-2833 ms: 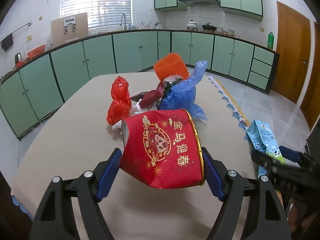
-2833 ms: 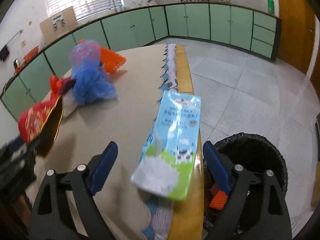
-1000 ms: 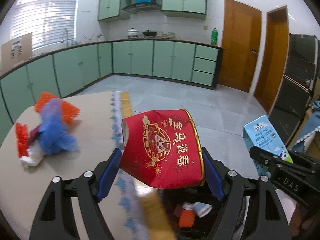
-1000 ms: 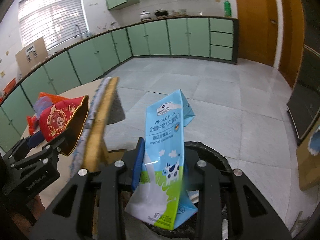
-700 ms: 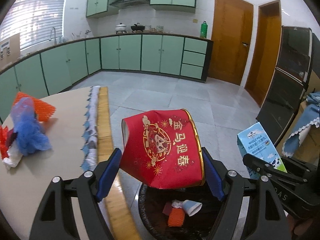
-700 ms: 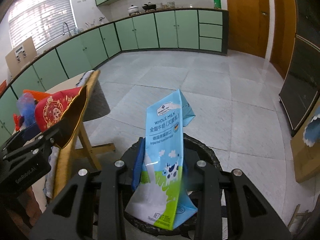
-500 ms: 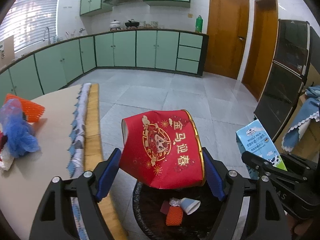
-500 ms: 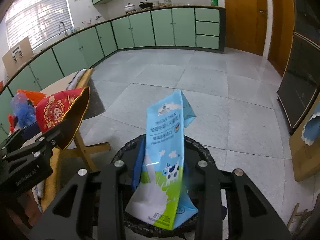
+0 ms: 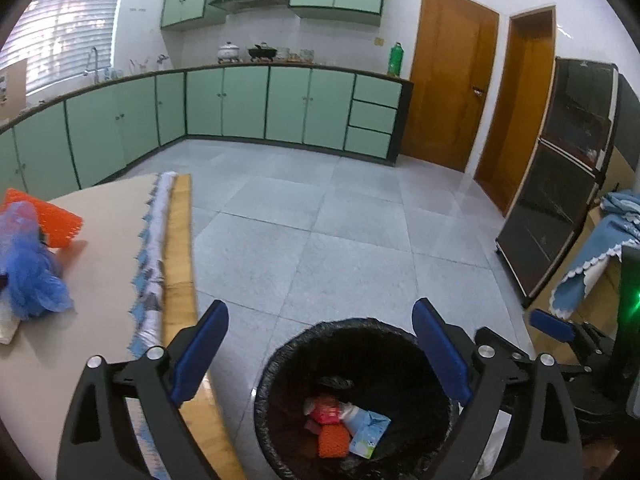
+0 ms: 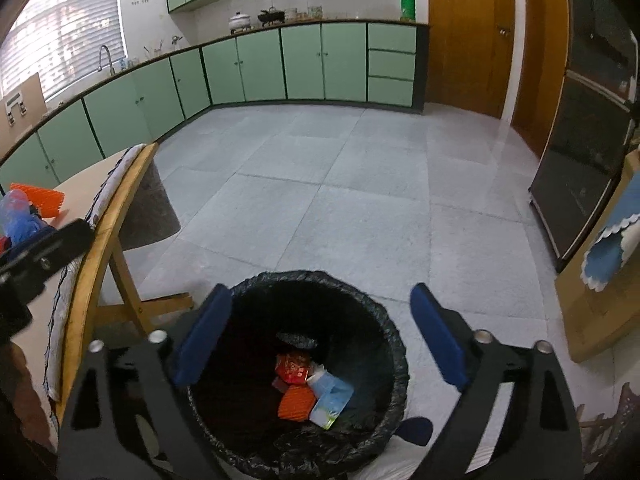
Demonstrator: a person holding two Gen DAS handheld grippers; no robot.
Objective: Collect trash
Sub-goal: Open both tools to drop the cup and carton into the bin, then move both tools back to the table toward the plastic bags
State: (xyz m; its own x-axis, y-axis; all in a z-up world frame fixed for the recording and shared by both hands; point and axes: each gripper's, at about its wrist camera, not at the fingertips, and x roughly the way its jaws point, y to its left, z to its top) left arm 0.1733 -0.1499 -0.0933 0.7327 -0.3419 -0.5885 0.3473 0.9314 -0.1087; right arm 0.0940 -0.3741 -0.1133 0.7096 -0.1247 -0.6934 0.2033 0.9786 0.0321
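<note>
Hanging above the black-lined bin (image 10: 296, 364), the right claw (image 10: 320, 336) and left claw (image 9: 320, 348) were both spreading their jaws, nothing between them. A milk carton (image 10: 332, 400) and red packet (image 10: 294, 366) lay at the bin's bottom beside an orange net (image 10: 296, 402). Remaining trash, a blue bag (image 9: 28, 268) and orange mesh (image 9: 52, 216), sat on the worktop (image 9: 104, 248), well apart from the bin. Risk noted: the light, loose bag could slip from a shallow pinch during carry and land on the floor.
</note>
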